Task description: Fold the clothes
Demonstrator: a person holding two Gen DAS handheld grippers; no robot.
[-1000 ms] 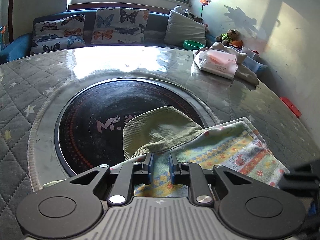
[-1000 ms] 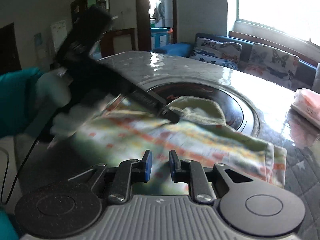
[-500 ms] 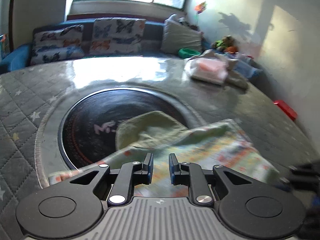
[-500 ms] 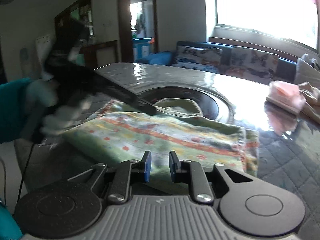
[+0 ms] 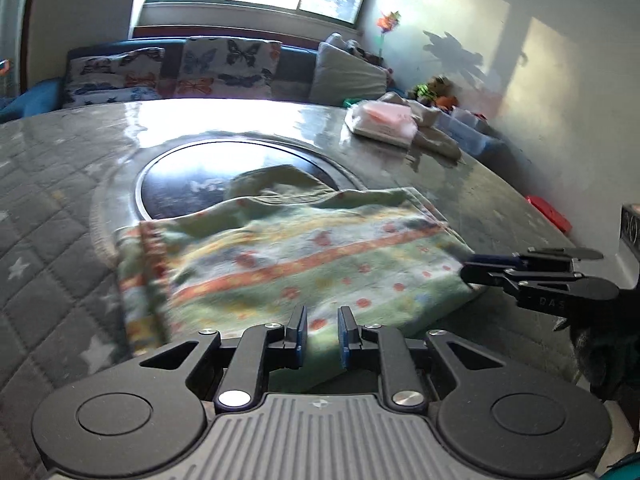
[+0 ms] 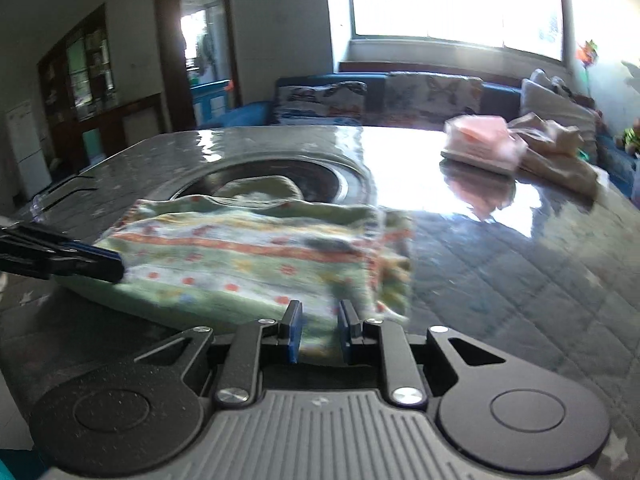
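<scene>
Sunlit quilted table (image 5: 52,216) is carrying the patterned garment (image 5: 288,264) by its near edge (partly over the dark round inset (image 5: 188,176)); both grippers' fingers (image 5: 298,330) (image 6: 294,330) are gaping narrowly, gripping nothing, mid-fold, so regrasping an edge comes next.

left tongs (image 5: 319,330) slightly parted, right tongs (image 6: 319,330) slightly parted

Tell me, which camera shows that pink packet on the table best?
The left wrist view: the pink packet sits near the table's far edge beside a beige cloth, fairly clear. The right wrist view shows it too, but blurred and washed out by window glare.
</scene>
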